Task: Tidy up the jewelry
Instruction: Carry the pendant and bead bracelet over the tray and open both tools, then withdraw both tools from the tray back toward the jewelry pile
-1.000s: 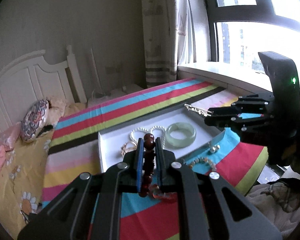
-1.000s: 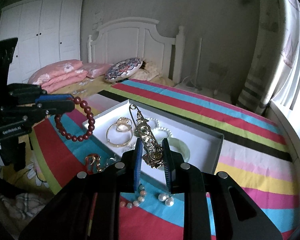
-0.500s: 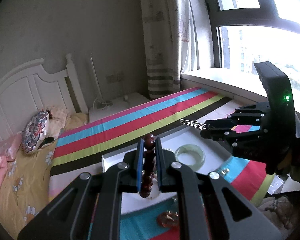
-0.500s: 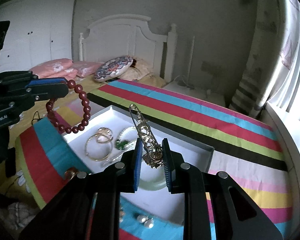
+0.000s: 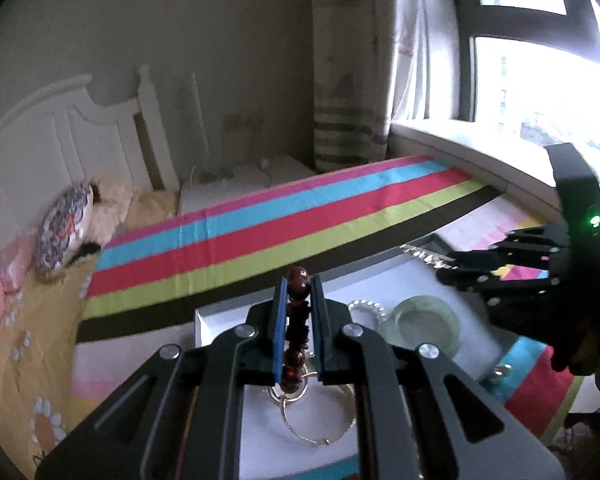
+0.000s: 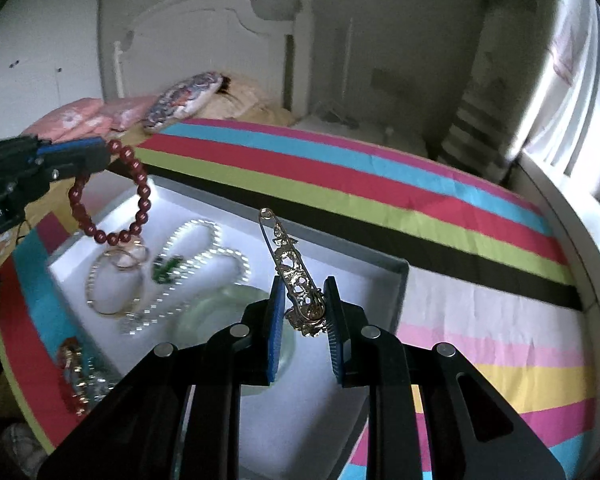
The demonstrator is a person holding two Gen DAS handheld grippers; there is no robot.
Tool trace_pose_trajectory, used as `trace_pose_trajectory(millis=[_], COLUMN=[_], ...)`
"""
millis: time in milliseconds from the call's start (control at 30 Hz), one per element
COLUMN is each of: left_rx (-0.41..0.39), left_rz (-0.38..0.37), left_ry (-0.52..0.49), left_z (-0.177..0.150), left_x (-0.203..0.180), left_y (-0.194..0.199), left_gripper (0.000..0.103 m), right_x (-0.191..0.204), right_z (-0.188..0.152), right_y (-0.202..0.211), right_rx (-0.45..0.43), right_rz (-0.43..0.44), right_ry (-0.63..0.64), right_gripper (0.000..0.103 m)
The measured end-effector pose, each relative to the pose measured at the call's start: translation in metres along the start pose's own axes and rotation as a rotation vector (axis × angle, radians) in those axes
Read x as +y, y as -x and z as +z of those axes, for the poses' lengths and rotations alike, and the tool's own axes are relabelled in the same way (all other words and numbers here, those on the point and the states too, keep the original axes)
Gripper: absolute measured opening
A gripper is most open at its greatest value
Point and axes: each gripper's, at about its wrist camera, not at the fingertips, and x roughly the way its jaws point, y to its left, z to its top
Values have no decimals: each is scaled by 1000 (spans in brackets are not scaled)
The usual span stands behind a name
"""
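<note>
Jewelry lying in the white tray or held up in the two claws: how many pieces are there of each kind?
Bracelets and bangles: 3 (red bead bracelet, gold bangle, pale green bangle)
Necklaces: 1 (pearl necklace)
Brooches: 1 (gold brooch)
Total: 5, leaving out a small gold piece and a green piece, both too blurred to class.

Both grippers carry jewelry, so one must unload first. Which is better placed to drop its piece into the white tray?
Probably left: its red bead bracelet hangs low over the tray, near the gold bangles.
</note>
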Motion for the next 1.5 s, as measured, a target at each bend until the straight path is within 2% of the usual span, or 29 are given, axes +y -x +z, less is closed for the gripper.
trace_pose_trajectory(millis=[167, 300, 333, 367, 400, 433, 467, 500, 700, 767, 833, 900, 1000, 1133, 1267, 1367, 1500], left_rx=[51, 75, 75, 73, 71, 62, 52, 48, 45, 40, 29, 16, -10, -15, -8, -7, -10], left_rz=[16, 20, 27, 32, 35, 44, 55, 62, 98, 111, 137, 166, 178, 170, 227, 235, 264], left_ry=[9, 12, 9, 7, 8, 11, 11, 9, -25, -38, -54, -59, 5, 91, 89, 104, 93], left_z=[-13, -17, -19, -20, -20, -20, -20, -20, -21, -22, -22, -22, -26, -44, -70, -91, -112], left_x=[0, 1, 1, 1, 1, 1, 1, 0, -4, -5, -6, -5, 7, 22, 21, 19, 14], left_y=[-26, -37, -37, -37, -36, -35, -33, -32, -30, -26, -20, -11, 9, 31, 46, 57, 67], left_gripper=[11, 17, 25, 38, 46, 59, 66, 68, 83, 90, 92, 94, 100, 100, 100, 100, 100], right_x=[-10, -19, -20, -21, -21, -22, -22, -22, -22, -22, -19, -15, -8, -2, 7, 20, 56], right_z=[-6, -8, -8, -8, -8, -8, -7, -7, -2, -1, 0, 1, -2, -16, -37, -55, -74], right_y=[-17, -20, -19, -17, -14, -13, -11, -8, 7, 12, 22, 35, 54, 71, 77, 76, 74], right_rx=[51, 64, 59, 54, 50, 46, 40, 28, -5, -19, -39, -63, -98, -120, -103, -72, -25], right_rz=[-7, 2, 8, 8, 6, 6, 7, 12, 28, 34, 38, 50, 62, 80, 91, 131, 191], right_ry=[-42, -92, -98, -102, -104, -106, -107, -109, -117, -118, -114, -99, -78, -63, -48, -28, 71], right_gripper=[22, 24, 26, 28, 34, 42, 47, 53, 54, 57, 65, 66, 70, 74, 74, 74, 74])
